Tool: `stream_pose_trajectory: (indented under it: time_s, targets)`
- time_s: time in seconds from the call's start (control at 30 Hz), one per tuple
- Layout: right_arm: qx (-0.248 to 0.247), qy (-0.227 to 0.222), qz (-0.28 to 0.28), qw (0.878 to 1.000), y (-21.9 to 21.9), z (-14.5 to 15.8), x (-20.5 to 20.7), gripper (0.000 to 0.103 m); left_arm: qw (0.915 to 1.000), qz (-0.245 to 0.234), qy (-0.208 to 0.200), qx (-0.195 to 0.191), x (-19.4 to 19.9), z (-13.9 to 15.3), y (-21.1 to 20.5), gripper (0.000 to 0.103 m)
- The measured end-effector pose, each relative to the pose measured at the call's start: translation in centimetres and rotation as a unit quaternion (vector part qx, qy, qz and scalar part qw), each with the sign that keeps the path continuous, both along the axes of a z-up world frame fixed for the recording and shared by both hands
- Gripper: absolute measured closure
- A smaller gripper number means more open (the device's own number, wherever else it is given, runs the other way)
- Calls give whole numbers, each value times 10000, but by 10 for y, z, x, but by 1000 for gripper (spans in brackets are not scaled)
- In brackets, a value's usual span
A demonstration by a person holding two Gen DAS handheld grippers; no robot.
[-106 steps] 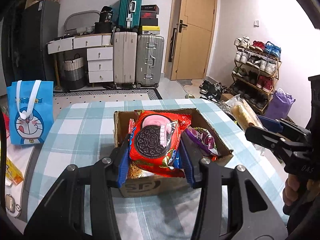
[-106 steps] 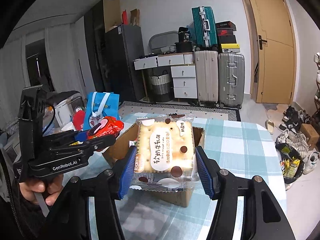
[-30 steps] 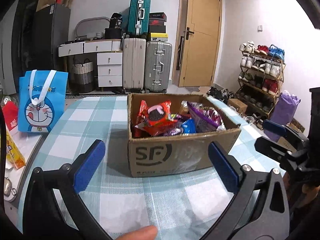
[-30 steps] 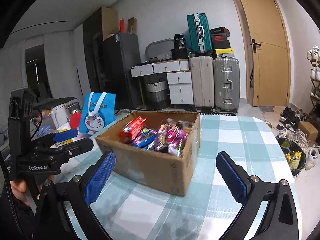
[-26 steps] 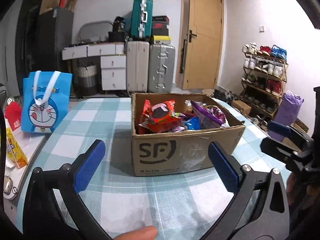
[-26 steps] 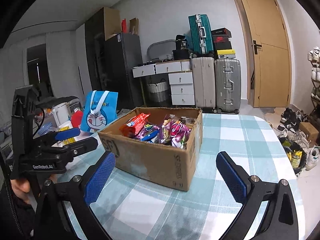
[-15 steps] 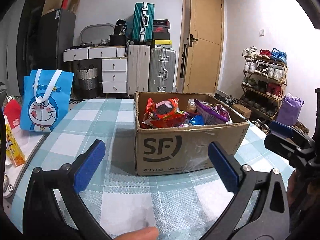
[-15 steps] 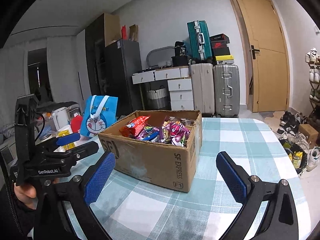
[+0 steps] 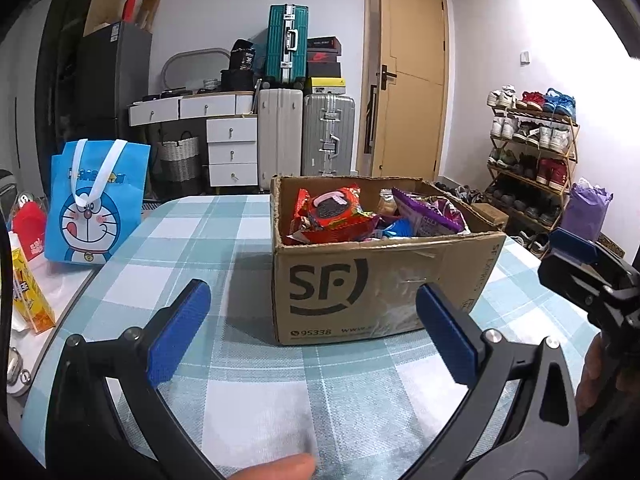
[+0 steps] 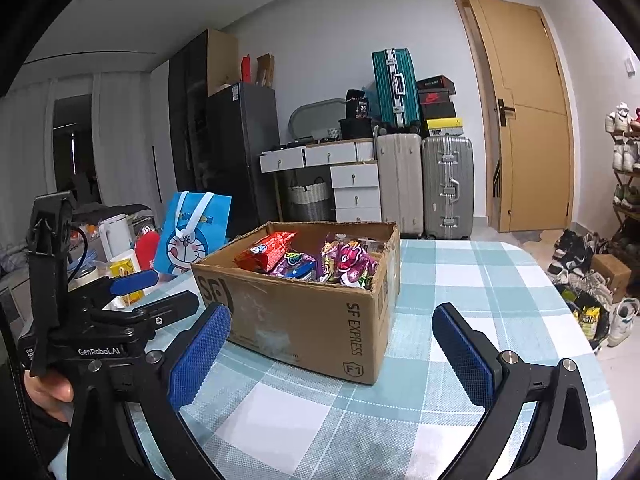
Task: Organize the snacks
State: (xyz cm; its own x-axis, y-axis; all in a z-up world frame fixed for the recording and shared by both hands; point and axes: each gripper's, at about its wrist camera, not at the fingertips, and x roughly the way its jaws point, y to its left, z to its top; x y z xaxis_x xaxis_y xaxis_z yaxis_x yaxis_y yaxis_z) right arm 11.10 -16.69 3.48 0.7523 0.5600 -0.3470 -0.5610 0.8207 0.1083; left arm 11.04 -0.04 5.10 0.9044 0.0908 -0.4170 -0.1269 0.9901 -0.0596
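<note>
Hovering tools (image 9: 312,332) (image 10: 332,352) agape, snacks (image 9: 336,216) boxed

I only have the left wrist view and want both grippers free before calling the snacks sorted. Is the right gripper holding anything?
Observer: No. The right wrist view shows the right gripper wide open, with nothing between its pads.
Operator: Any snack lying beside the box's right side?
Observer: None shows. The cardboard box has a side marked SF EXPRESS, and bare checked tablecloth lies next to it.
Operator: What's beyond the blue bag?
Observer: A white kettle stands just left of the blue bag.
</note>
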Motion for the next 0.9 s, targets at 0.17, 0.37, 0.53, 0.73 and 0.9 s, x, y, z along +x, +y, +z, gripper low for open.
stream_pose_trajectory:
  time_s: [0.17, 0.37, 0.53, 0.73, 0.9]
  targets:
    - [-86, -110, -84, 9999, 2, 0, -3, 0, 9999, 4, -6, -110, 0, -1, 5, 0]
    - [-71, -78, -132, 9999, 0, 1, -2, 0, 9999, 3, -14, -113, 0, -2, 5, 0]
    - [-5, -26, -148, 9999, -3, 0, 0, 0, 9999, -13, -36, -98, 0, -3, 5, 0]
    - [10, -34, -150, 9999, -5, 0, -1, 0, 9999, -14, -46, -90, 0, -4, 2, 0]
    - [9, -29, -153, 9999, -5, 0, -1, 0, 9999, -16, -47, -89, -1, -4, 2, 0]
